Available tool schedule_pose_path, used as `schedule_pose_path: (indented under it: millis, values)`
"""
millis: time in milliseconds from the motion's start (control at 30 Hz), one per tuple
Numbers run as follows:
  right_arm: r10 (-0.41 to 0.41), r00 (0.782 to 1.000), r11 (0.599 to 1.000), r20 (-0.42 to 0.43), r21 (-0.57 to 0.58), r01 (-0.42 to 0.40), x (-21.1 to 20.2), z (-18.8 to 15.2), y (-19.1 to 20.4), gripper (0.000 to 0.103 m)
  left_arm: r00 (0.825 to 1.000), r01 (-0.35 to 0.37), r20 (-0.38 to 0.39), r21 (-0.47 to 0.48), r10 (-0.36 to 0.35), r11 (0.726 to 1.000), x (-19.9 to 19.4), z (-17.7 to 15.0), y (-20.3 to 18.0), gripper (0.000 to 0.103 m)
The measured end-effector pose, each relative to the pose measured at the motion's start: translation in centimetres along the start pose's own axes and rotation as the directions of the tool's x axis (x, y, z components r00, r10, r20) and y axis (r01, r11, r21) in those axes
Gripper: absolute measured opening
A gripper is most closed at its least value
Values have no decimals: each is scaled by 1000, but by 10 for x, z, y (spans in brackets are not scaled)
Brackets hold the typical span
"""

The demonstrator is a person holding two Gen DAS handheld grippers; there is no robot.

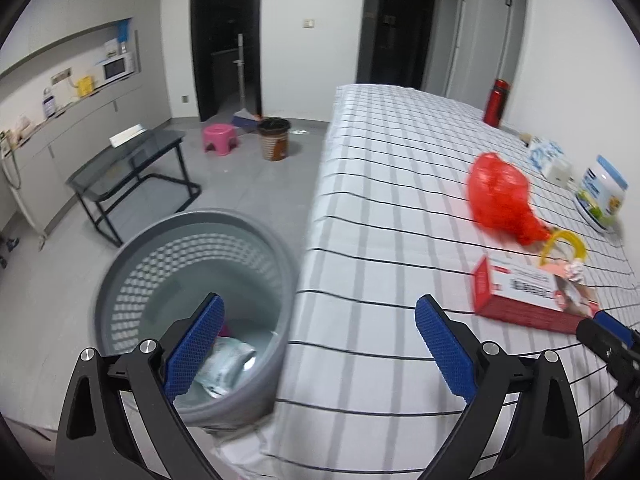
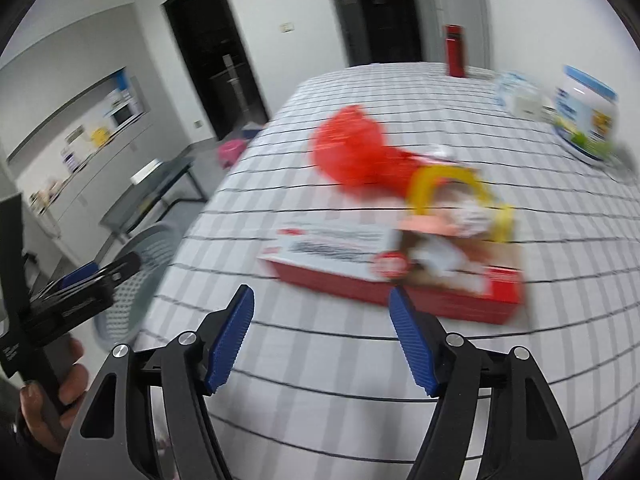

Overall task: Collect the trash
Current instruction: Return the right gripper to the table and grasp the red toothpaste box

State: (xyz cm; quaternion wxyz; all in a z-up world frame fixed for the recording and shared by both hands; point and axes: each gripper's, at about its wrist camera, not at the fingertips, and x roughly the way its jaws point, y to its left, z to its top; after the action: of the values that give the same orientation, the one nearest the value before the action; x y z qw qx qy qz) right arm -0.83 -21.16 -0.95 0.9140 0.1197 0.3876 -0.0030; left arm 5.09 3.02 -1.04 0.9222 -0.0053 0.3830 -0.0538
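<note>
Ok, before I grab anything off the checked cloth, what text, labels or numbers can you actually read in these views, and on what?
No text reads clearly in either view.
Flat red and white cardboard box: dark printed lines on its white top, too blurred to read.
White round tub with a blue lid: blue lettering on the label, too small and blurred.
White and blue soft packet: print illegible.
Crumpled pale wrapper in the grey mesh basket: no legible print.

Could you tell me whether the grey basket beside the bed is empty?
Not empty: the grey basket stands upright with a crumpled silvery wrapper lying on its bottom.
</note>
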Motion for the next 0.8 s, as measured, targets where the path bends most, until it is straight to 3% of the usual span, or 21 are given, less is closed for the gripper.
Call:
schedule_pose_path:
  millis: [333, 800]
  values:
    - [-31, 1000, 999, -3, 28, 31, 3, 11, -90, 67, 999, 20, -38, 69, -17, 997, 9, -6, -65, 94]
    - [140, 984, 989, -108, -36, -145, 35, 32, -109, 70, 998, -45, -39, 83, 48, 996, 18, 2, -87, 94]
